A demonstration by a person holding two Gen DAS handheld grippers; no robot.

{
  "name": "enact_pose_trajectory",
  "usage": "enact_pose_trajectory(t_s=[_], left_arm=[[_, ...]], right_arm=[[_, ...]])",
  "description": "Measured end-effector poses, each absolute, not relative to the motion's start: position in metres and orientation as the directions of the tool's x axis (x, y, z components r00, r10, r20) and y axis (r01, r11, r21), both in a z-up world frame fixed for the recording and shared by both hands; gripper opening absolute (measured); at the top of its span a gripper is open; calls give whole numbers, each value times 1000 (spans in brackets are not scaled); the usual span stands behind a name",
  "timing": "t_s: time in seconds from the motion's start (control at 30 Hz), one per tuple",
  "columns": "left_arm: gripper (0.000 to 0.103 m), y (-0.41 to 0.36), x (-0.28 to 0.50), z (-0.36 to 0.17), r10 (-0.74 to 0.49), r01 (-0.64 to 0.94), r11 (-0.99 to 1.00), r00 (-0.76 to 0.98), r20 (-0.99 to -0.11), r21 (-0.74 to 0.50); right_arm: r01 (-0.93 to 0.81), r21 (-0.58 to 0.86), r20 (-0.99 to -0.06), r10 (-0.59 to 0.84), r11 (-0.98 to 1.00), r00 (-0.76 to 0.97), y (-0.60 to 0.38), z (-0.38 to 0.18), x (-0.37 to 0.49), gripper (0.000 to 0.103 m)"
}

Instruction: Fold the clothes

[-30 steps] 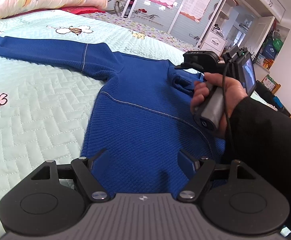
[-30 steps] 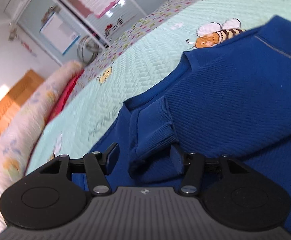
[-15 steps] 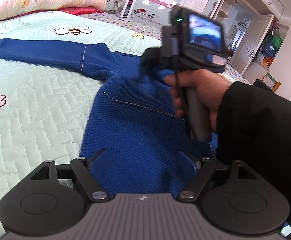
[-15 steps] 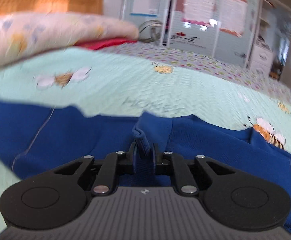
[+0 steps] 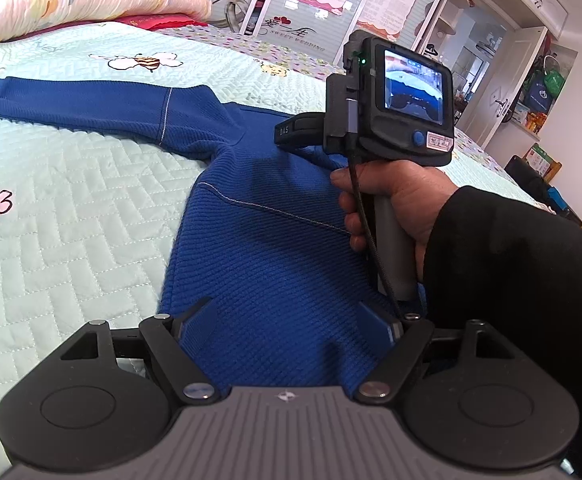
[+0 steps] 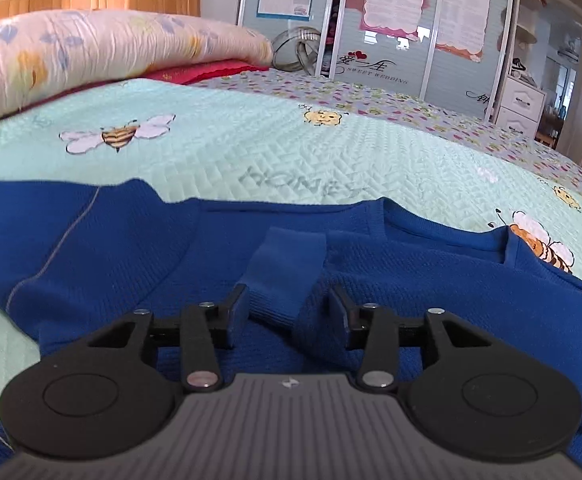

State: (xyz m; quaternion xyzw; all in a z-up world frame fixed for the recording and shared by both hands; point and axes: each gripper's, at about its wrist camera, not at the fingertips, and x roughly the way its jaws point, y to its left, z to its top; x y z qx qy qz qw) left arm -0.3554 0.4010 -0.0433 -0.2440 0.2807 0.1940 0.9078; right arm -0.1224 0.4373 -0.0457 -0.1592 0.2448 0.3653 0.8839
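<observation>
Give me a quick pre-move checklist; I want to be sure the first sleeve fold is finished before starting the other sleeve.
1. Folded sleeve cuff lies on the blue sweater chest: ok.
2. Right claw has let go: ok; its jaws have just been opening, and the cuff lies between them with a gap at the right pad.
3. Left claw open and empty over the sweater's lower body: ok.
4. Other sleeve stretched flat on the quilt, ready to fold: ok.
5. Sweater hem lying flat: cannot tell, hidden beneath the claws.
</observation>
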Motion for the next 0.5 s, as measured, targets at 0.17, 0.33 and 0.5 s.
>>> enact_pose_trajectory(t_s=[0.17,0.33,0.5], left_arm=[[80,402,-356,-42,207,-489,800,768,-606,-347],[80,401,-357,-42,204,-487,802,767,-608,-346],[80,400,-357,-41,203,-487,804,765,-611,-343]], right_arm=[[-751,-152,-523,593,642,613,434,-44,-141,55],[-738,-256,-533,546,624,647,453,-50,-139,55],[-707,-145,-566,528,692,633,446,-47,-117,15]])
